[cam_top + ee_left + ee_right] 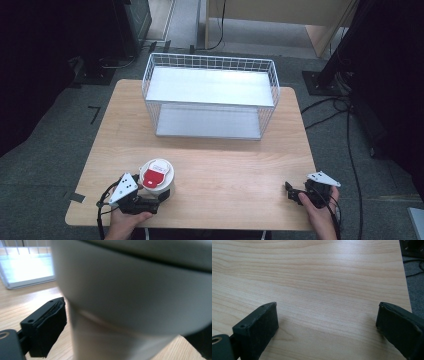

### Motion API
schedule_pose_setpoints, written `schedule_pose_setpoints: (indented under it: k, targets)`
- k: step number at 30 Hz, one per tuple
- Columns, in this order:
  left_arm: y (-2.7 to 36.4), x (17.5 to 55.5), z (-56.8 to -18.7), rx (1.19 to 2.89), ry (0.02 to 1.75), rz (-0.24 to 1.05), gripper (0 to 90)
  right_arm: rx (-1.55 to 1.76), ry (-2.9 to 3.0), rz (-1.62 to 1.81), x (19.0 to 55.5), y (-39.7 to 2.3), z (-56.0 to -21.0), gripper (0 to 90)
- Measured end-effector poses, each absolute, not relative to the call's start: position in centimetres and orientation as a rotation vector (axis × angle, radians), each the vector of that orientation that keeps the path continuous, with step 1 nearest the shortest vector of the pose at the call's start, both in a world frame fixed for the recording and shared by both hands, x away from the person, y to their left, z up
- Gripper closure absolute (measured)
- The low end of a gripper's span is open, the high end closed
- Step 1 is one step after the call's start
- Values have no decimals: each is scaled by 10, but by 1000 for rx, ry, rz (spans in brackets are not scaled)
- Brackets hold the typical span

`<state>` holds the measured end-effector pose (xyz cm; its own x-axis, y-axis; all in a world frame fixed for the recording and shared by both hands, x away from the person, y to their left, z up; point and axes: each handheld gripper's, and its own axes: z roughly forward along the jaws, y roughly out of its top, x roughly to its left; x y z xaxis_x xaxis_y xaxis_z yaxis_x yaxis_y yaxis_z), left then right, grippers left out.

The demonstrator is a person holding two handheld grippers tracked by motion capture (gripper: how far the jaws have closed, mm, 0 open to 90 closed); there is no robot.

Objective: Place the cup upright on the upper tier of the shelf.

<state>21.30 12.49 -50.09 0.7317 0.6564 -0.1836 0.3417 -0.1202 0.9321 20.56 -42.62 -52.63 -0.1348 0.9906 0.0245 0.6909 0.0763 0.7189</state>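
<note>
- The white cup (130,302) looms between the left gripper's (150,197) fingers (47,327); whether they press its sides cannot be told.
- The cup, with its red-and-white lid (156,175), stands upright at the near left of the wooden surface (225,165).
- The right gripper (327,327) rests at the near right, fingers spread wide over bare wood.
- A white wire basket (210,95) stands at the far side, well apart.

The cup (130,302) looms blurred in the left gripper view — top and base cut off.
</note>
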Motion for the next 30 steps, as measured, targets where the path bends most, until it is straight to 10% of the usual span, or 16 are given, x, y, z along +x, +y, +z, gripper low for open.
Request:
schedule_pose_setpoints:
  k: [30]
  targets:
    - [104,229,-473,1637,776,460,80,1660,1881,822,206,-426,-526,38]
